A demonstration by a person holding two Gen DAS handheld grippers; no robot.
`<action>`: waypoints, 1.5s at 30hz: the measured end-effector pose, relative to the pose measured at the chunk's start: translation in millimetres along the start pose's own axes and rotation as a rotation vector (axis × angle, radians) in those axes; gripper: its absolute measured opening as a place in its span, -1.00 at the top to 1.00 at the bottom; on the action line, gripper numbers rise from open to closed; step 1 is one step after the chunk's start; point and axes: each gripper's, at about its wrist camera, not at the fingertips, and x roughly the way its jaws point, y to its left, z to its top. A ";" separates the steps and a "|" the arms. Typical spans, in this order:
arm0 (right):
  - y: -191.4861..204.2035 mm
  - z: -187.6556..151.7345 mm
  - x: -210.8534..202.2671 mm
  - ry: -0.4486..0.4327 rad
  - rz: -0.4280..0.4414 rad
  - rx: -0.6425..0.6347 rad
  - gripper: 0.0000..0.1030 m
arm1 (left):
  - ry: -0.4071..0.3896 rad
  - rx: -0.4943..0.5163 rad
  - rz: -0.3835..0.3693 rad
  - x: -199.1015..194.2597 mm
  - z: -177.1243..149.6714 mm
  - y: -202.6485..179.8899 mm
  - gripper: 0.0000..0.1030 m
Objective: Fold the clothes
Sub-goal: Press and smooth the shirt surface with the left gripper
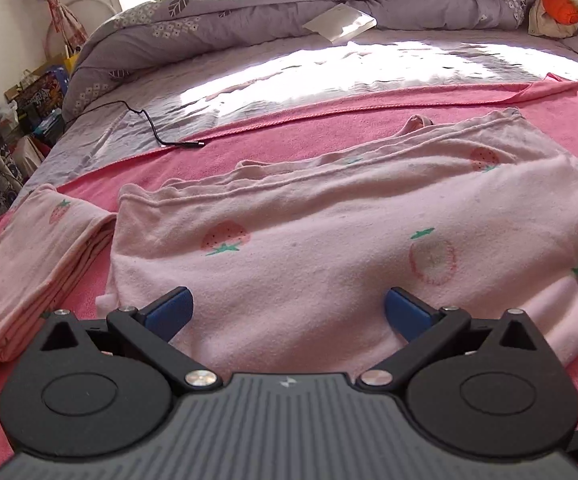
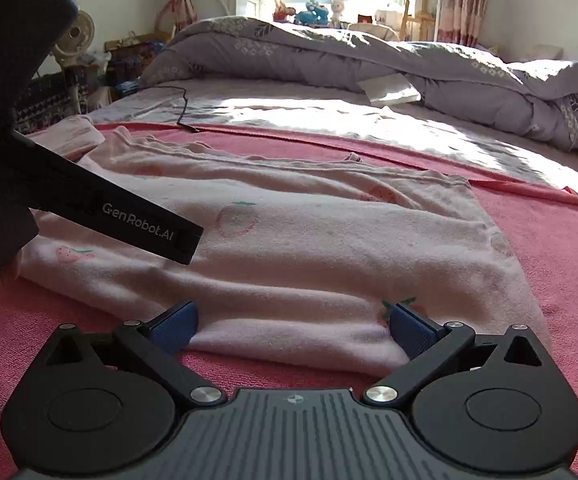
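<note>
Between the spread fingers of the left gripper (image 1: 288, 309) and right gripper (image 2: 294, 325), both released, lies the near hem of the strawberry-print garment (image 1: 329, 216). It runs lengthwise left to right across the pink blanket (image 2: 549, 248), each gripper equally near.

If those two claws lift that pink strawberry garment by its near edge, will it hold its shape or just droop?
The strawberry garment will probably droop: it lies limp and wrinkled on the pink blanket. It looks thin and light. Its fuzzy surface should resist slipping from the open right gripper and left gripper.
</note>
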 end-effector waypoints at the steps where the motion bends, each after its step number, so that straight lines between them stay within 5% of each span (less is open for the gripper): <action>1: 0.1 -0.2 -0.5 -0.003 0.000 0.000 -1.00 | -0.024 0.025 0.021 0.6 -0.1 -3.3 -1.00; 6: -2.3 -0.2 -1.1 -0.010 0.009 0.014 -1.00 | -0.091 0.111 0.091 11.3 8.4 -17.1 -1.00; 13: -6.6 -1.8 -2.6 -0.020 0.036 0.044 -1.00 | -0.069 0.222 0.122 20.6 32.5 -31.2 -1.00; 20: -14.1 -3.2 -5.1 -0.031 0.079 0.084 -1.00 | -0.092 0.414 0.007 -19.6 4.6 -44.6 -0.94; 25: -15.0 -3.9 -6.1 -0.036 0.082 0.090 -1.00 | -0.107 0.520 0.011 7.6 17.1 -51.1 -1.00; 36: -22.6 -5.1 -7.1 -0.051 0.122 0.129 -1.00 | -0.034 0.523 -0.008 63.3 74.3 -48.3 -1.00; 40: -24.6 -6.1 -7.8 -0.057 0.135 0.145 -1.00 | 0.025 0.409 0.001 47.2 73.5 -41.1 -0.99; 43: -26.4 -6.4 -7.7 -0.061 0.145 0.160 -1.00 | -0.026 0.456 -0.011 20.4 60.1 -38.7 -1.00; 45: -26.0 -6.2 -7.9 -0.062 0.143 0.160 -1.00 | -0.054 0.502 0.061 17.3 57.1 -44.1 -1.00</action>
